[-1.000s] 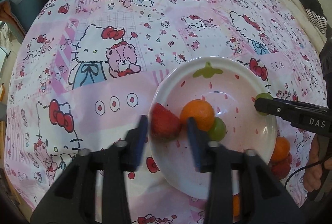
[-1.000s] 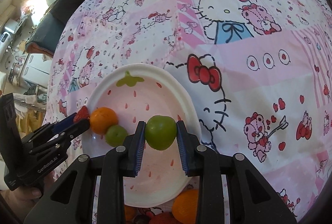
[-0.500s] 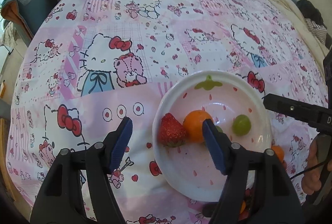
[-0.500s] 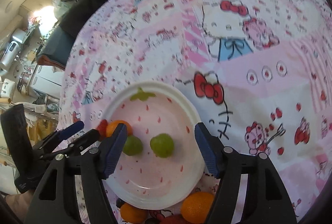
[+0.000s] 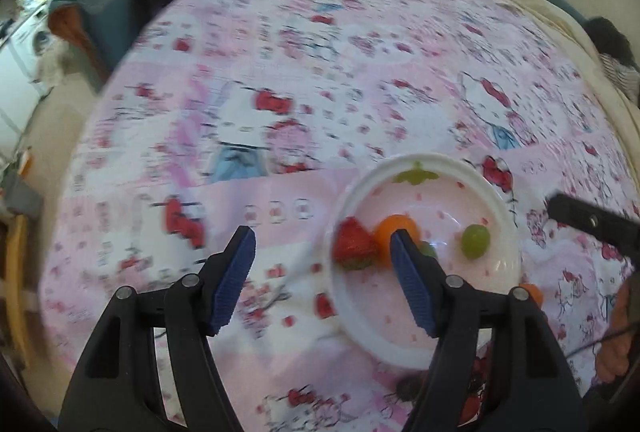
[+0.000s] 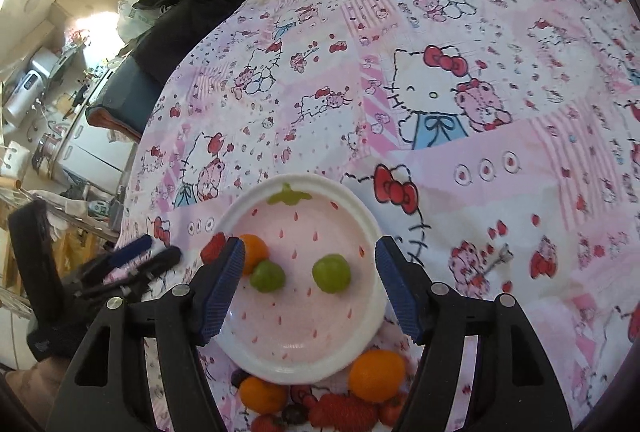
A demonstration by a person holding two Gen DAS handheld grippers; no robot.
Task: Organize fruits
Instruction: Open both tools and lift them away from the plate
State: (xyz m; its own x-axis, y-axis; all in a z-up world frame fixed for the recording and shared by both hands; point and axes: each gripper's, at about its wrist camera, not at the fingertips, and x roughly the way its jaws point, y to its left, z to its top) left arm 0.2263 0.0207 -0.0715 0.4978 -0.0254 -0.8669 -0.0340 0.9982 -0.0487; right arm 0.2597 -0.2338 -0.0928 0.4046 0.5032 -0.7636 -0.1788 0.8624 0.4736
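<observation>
Both grippers hang above a white bowl (image 6: 362, 210) on a pink printed sheet (image 6: 500, 44); the left gripper (image 5: 322, 250) has its jaws apart and holds nothing, and the right gripper (image 6: 308, 268) likewise stands parted and empty. In the bowl lie 4 fruits: a strawberry (image 5: 352, 244) at the left edge, touching an orange (image 5: 390, 230); a green fruit (image 6: 267, 275) just beside the orange; a second green fruit (image 6: 331, 274) apart, nearer the middle. More oranges (image 6: 376, 375) and strawberries (image 6: 340, 412) lie on the sheet just outside the bowl's near rim.
</observation>
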